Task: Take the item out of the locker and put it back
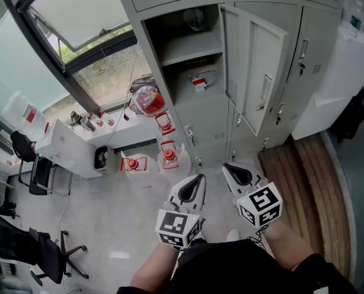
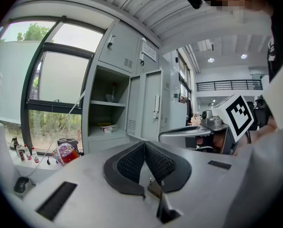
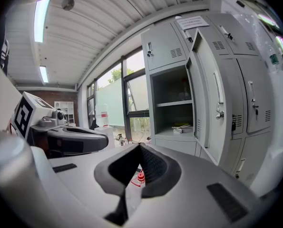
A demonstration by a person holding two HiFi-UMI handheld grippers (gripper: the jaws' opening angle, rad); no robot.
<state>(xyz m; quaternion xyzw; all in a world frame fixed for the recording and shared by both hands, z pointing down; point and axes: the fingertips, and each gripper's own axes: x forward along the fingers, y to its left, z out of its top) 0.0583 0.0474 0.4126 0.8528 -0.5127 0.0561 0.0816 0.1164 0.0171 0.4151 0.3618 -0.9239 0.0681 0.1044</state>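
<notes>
The grey locker (image 1: 188, 72) stands open, its door (image 1: 255, 72) swung out to the right. On its lower shelf lies a small white and red item with a looped cable (image 1: 200, 80), which also shows as the item (image 2: 105, 126) and the item (image 3: 181, 127) in the gripper views. A pale object (image 1: 194, 18) sits on the upper shelf. My left gripper (image 1: 192, 181) and right gripper (image 1: 232, 168) hang side by side over the floor, well short of the locker. Both are shut with nothing between the jaws; the left gripper (image 2: 143, 144) and right gripper (image 3: 140, 147) show their pads meeting.
Several water jugs with red tops (image 1: 168, 155) stand on the floor by the locker's left side, with a colourful bag (image 1: 146, 100) behind them. A white low cabinet (image 1: 65, 146) and office chairs (image 1: 41, 250) are at left. A wooden platform (image 1: 304, 182) lies at right.
</notes>
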